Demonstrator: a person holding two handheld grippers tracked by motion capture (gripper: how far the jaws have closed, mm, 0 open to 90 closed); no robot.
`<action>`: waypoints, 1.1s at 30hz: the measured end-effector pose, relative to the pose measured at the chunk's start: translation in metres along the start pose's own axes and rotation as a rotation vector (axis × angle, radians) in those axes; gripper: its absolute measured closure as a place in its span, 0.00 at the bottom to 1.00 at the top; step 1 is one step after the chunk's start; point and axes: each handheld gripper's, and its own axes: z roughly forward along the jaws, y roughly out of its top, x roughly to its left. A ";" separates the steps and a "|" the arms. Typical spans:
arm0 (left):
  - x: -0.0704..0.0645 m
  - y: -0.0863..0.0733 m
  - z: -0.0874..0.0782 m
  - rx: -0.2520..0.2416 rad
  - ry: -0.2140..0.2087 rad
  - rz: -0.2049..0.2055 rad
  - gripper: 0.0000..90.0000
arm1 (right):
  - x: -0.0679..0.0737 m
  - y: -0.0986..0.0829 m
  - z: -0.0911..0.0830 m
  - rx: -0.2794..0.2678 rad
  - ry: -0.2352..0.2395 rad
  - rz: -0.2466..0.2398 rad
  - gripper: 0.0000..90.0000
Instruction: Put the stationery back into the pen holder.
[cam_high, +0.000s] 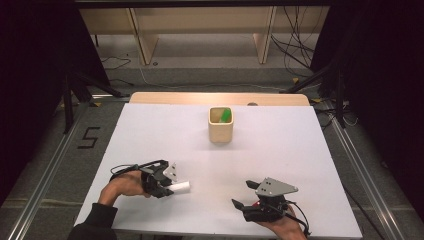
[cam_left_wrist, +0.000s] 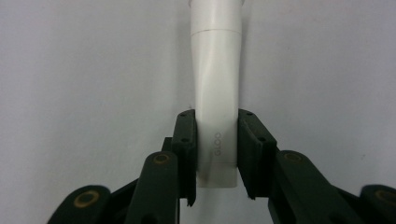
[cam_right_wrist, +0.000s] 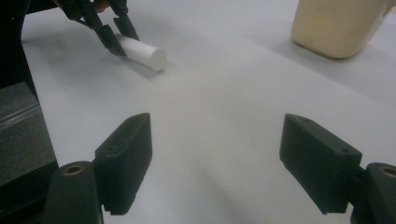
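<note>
A white glue stick (cam_left_wrist: 217, 93) lies on the white table, its rear end clamped between the jaws of my left gripper (cam_left_wrist: 217, 154). From above, the left gripper (cam_high: 167, 189) sits at the front left with the glue stick (cam_high: 182, 187) poking out to the right. The right gripper view shows the same glue stick (cam_right_wrist: 142, 52) held low over the table. My right gripper (cam_right_wrist: 217, 163) is open with nothing between its jaws, and it rests at the front right (cam_high: 241, 197). A beige square cup (cam_high: 220, 125) holding a green object (cam_high: 225, 115) stands behind the middle.
The white tabletop (cam_high: 280, 150) ends at a wooden strip at the back. The beige cup (cam_right_wrist: 338, 25) appears far right in the right gripper view. Black stands and cables flank the table on the floor, and wooden shelving stands behind.
</note>
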 end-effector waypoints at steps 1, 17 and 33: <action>0.000 0.001 -0.001 -0.017 0.002 -0.025 0.78 | 0.000 0.000 0.000 -0.001 0.000 -0.001 0.29; 0.006 0.017 -0.010 -0.285 0.052 -0.261 0.78 | -0.001 0.000 -0.001 -0.019 0.003 0.020 0.29; -0.008 0.028 -0.004 -0.564 0.140 -0.419 0.78 | -0.004 0.003 -0.001 -0.067 0.035 0.109 0.29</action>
